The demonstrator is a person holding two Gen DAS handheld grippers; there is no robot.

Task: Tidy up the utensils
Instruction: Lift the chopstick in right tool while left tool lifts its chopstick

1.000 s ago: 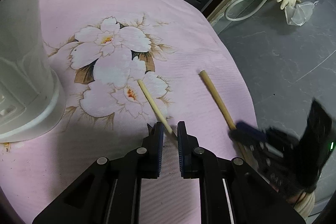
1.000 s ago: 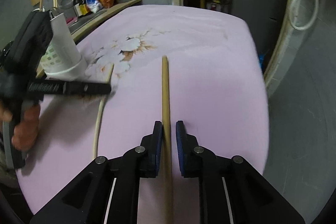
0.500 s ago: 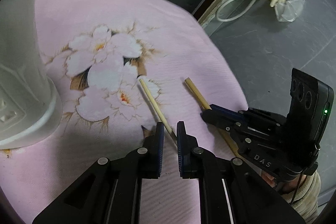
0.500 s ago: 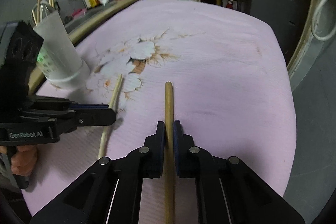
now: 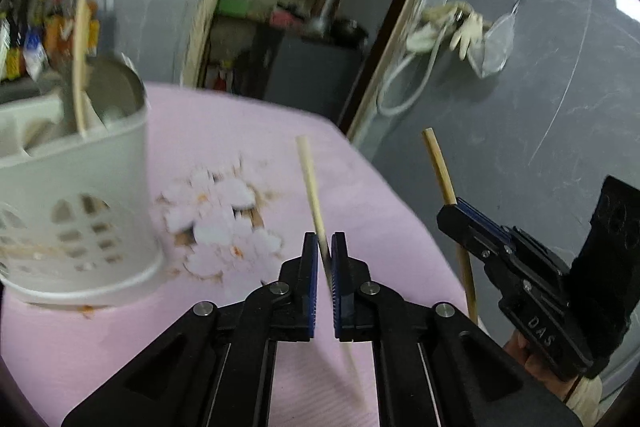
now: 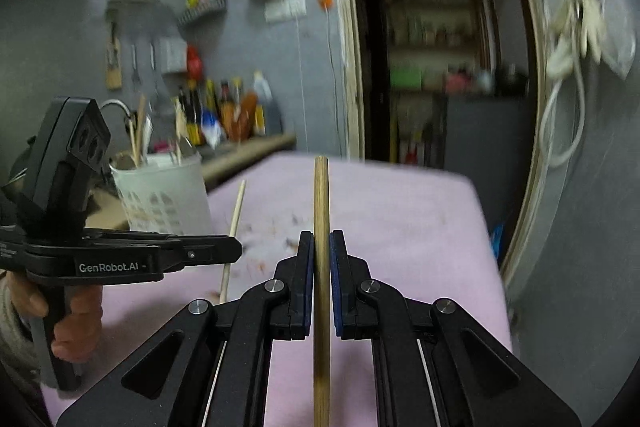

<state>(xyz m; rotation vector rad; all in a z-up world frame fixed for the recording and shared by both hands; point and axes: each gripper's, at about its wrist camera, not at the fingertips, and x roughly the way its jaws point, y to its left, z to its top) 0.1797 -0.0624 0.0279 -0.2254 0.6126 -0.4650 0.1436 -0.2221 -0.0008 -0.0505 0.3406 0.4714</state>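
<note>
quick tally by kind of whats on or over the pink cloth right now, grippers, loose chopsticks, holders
Grippers: 2, left gripper shut on the pale chopstick, right gripper shut on the darker chopstick
Loose chopsticks: 2, both lifted off the pink cloth
Utensil holders: 1, the white holder, with utensils already inside, too blurred to count
Total: 5

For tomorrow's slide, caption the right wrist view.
Right gripper clamps a darker chopstick; left gripper holds a paler one beside the utensil holder.
</note>
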